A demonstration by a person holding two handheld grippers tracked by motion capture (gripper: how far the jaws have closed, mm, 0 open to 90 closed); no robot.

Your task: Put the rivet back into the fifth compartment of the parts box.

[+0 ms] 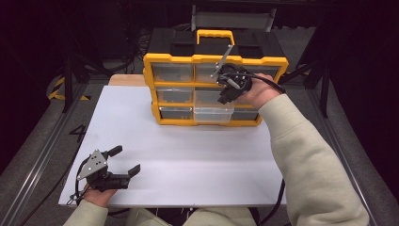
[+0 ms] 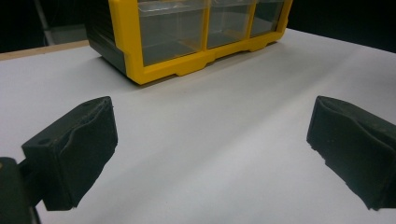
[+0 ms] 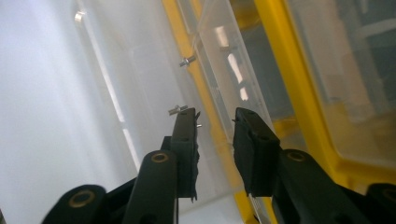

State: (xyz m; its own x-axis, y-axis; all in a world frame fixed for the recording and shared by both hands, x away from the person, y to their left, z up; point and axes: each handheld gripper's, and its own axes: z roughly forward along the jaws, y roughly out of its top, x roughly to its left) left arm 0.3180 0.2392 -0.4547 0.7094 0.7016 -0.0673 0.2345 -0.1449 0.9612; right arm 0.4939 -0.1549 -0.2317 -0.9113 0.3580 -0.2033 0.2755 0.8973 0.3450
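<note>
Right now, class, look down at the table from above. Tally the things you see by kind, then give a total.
Yellow drawer cabinet: 1
Clear drawer pulled out of it: 1
Claws: 2, the left claw and the right claw
White board: 1
Total: 5

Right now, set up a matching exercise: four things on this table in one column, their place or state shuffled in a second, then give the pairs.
Things:
1. left gripper
2. right gripper
3. bottom middle drawer
4. carry handle

Place or state:
A. on top of the yellow organizer
B. pulled partly out, clear plastic
C. jaws wide apart above the near left of the white table
D. up at the organizer's front, jaws slightly apart

Pairs: 1-C, 2-D, 3-B, 4-A
</note>
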